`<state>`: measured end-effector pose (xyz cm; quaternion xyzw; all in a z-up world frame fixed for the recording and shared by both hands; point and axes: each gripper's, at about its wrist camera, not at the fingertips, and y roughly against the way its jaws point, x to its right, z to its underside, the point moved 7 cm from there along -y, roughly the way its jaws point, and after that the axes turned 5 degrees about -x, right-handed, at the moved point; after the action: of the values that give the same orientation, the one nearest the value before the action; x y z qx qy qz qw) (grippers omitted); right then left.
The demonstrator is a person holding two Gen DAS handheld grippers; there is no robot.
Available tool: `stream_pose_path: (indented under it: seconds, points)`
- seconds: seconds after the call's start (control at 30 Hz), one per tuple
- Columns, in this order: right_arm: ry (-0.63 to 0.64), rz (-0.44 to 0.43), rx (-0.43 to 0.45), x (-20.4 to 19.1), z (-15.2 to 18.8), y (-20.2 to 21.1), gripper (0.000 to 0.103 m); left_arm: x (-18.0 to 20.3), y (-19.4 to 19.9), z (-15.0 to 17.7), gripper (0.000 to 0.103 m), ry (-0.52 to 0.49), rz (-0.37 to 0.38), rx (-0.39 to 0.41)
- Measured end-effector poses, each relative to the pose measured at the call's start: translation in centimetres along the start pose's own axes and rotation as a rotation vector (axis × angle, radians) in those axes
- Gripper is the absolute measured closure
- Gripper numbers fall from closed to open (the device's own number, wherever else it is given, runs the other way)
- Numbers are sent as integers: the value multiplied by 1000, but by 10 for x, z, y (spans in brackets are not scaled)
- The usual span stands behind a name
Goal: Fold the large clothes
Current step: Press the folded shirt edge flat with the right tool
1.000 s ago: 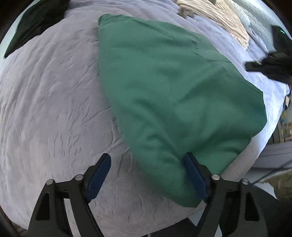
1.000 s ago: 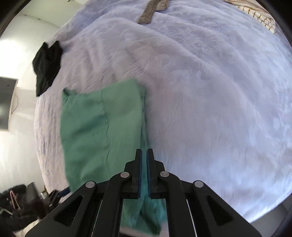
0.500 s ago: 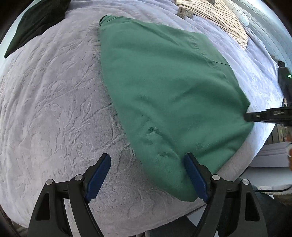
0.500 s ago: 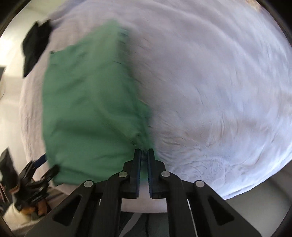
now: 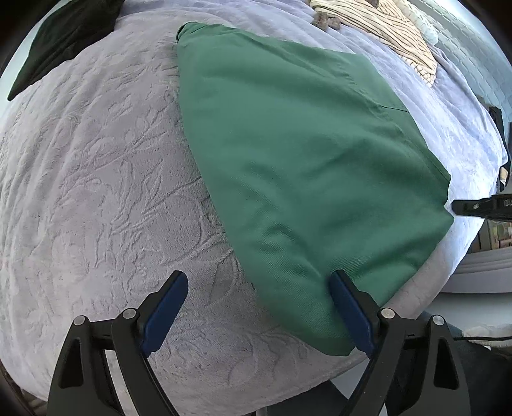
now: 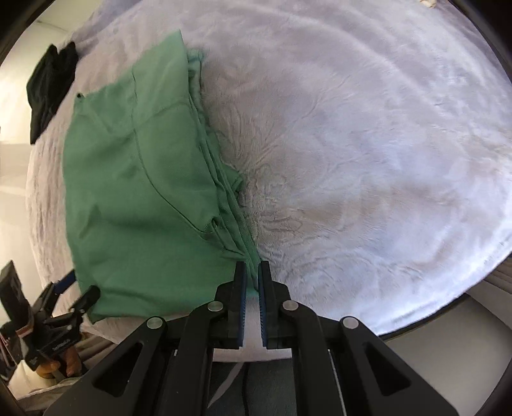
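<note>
Right wrist: right gripper [image 6: 252, 272] jaws apparently pinching smooth folded green garment [image 6: 144, 192].

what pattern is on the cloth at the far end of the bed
Cream with thin dark stripes: the striped cloth shows best in the left wrist view.

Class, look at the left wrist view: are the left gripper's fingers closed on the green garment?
No, the left gripper stands wide open, the green garment lying flat.

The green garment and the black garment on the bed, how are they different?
The green garment is spread wide and flat near the bed's edge; the black garment is a smaller bunched heap farther back. The right hand-held gripper pinches the green garment's corner, while nothing touches the black garment. Both lie on the same lilac blanket.
</note>
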<state>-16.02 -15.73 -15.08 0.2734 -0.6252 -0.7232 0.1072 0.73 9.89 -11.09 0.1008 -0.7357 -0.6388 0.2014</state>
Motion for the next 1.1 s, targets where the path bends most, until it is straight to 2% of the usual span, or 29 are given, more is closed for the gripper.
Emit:
stream_pose_path:
  seconds: [0.13,0.37,0.53,0.67,0.83,0.97,1.1]
  points:
    - [26,-19,69,-8,3,24,96,0,-1,-4,12,-4,-3,7]
    - [66,50,3,-30,1,7,96,3,3,-6,12,-3,-8,4]
    - [103,48,46,-39,-2,19,96,2,3,-9,12,16,-11,-8]
    - [156,52,81,-49,-20,28,96,0,1,-10,12,64,-16,-17]
    - [208,93,10,-48,-39,5,96,1,0,-10,12,150,-47,-32]
    - [193,59,-55,-33,-51,-13,98,4,0,-8,12,176,-82,-43]
    - [236,53,-81,-36,-55,-16,98,5,-1,-9,12,222,-94,-61]
